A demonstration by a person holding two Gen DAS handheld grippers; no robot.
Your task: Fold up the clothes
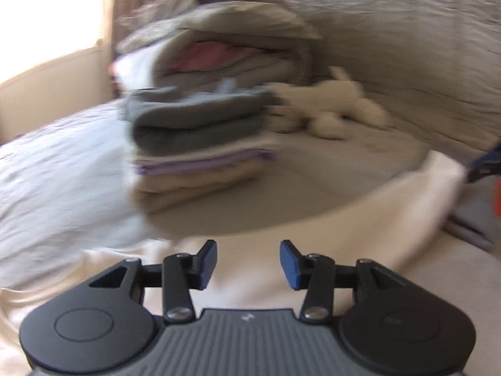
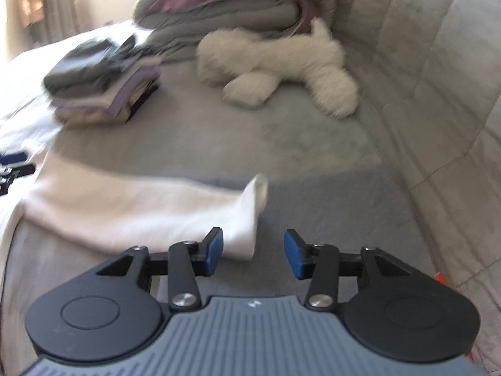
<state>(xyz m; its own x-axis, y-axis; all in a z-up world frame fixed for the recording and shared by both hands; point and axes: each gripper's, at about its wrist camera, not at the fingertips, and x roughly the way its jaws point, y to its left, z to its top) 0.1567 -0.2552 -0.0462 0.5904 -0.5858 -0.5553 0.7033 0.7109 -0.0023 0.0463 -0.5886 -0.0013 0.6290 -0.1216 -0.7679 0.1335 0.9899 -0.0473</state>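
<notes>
**Q:** What are your two grippers doing?

**A:** Both are spread wide with nothing between the pads. My left gripper (image 1: 248,264) hovers over the white garment (image 1: 313,219), which fills the lower half of its view. My right gripper (image 2: 253,257) hangs over the grey bed cover (image 2: 313,163). Its left pad (image 2: 213,251) sits just beside the cuff end of the garment's sleeve (image 2: 250,219). I cannot tell whether pad and cloth touch.

**Q:** Where does the garment lie?

**A:** Flat on the bed. In the right view the white garment (image 2: 109,206) runs from 9 o'clock toward the centre, and its sleeve bends down to end near 6 o'clock, close to my pad. At 9 o'clock, on the frame edge, the blue pad of my other gripper (image 2: 12,158) shows above the cloth.

**Q:** What else is on the bed?

**A:** A stack of folded clothes (image 1: 200,153) at about 10 o'clock in the left view: dark grey on top, then cream, a lilac layer, and beige at the bottom. The right view shows the same stack (image 2: 103,87) at 10 o'clock, well apart from the garment. Behind it, at 12 o'clock, lies a heap of grey bedding (image 2: 235,9) with pink folds inside. A white plush toy (image 2: 275,65) rests against that heap at 1 o'clock. A grey quilted surface (image 2: 438,62) rises at 2 o'clock. Both views are motion-blurred, so fine detail is lost.
</notes>
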